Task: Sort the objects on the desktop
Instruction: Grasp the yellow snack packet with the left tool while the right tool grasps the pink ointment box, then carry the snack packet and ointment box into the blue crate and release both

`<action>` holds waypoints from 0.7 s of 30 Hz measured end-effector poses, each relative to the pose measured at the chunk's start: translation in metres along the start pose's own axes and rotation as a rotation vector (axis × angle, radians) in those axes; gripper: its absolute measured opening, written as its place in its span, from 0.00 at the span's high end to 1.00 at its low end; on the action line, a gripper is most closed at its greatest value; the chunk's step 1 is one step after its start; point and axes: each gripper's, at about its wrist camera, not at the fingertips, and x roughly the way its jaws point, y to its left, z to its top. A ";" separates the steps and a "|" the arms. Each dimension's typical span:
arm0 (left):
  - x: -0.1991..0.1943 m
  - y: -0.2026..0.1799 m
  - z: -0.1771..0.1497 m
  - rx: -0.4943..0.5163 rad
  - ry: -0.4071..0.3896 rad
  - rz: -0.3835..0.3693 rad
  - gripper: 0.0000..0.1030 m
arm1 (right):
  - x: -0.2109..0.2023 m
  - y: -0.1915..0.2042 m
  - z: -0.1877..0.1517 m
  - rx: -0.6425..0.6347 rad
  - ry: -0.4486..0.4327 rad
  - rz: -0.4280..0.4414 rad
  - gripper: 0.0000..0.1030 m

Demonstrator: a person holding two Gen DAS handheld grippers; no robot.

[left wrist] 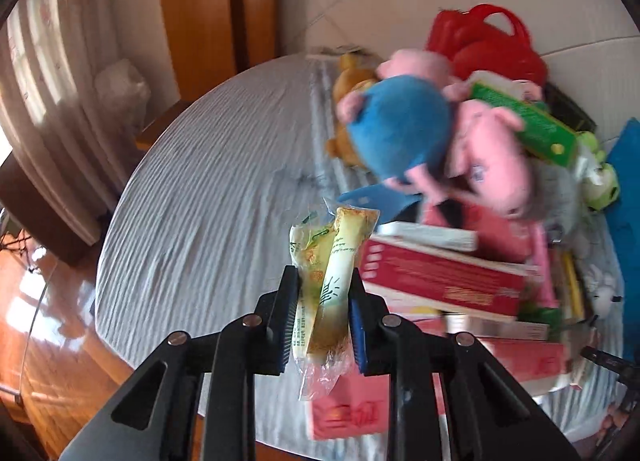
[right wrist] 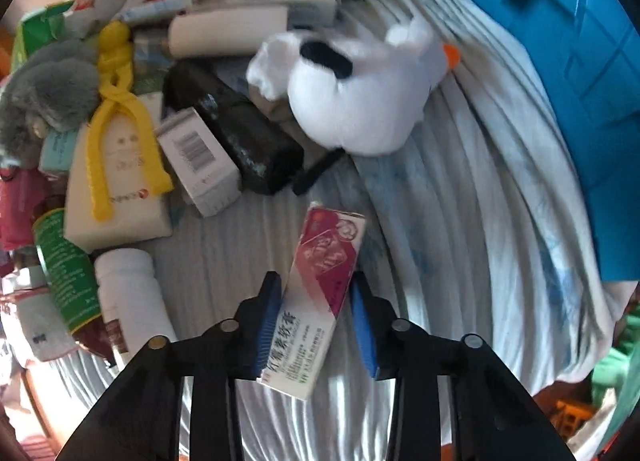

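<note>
Presently, in the left wrist view, the left gripper is clamped narrow on a clear-wrapped snack packet, both pads pressing its sides; the packet stands upright between the fingers, above the grey-white ribbed tablecloth. Toward the far right part of the tabletop lies a heap: a blue plush toy, a pink plush toy, a green box, a red bag and stacked red-and-white boxes. The near left portion of the cloth holds nothing else.

Right wrist view: the right gripper has its jaws drawn in around a white-and-magenta medicine box lying tilted on the cloth; the left pad touches the box, while contact at the right pad cannot be confirmed. Beyond it lie a white plush toy, a black case, a yellow plastic clip, a white bottle and, at the right edge, a blue crate.
</note>
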 end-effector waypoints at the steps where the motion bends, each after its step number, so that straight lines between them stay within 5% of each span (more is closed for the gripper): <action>1: -0.006 -0.010 0.000 0.013 -0.009 -0.016 0.78 | -0.004 0.000 0.001 -0.008 -0.009 0.001 0.68; 8: -0.053 -0.094 -0.001 0.158 -0.086 -0.144 0.78 | -0.066 -0.013 0.010 -0.041 -0.147 0.056 0.68; 21: -0.148 -0.288 0.021 0.413 -0.272 -0.438 0.78 | -0.270 -0.055 0.023 -0.159 -0.619 0.090 0.68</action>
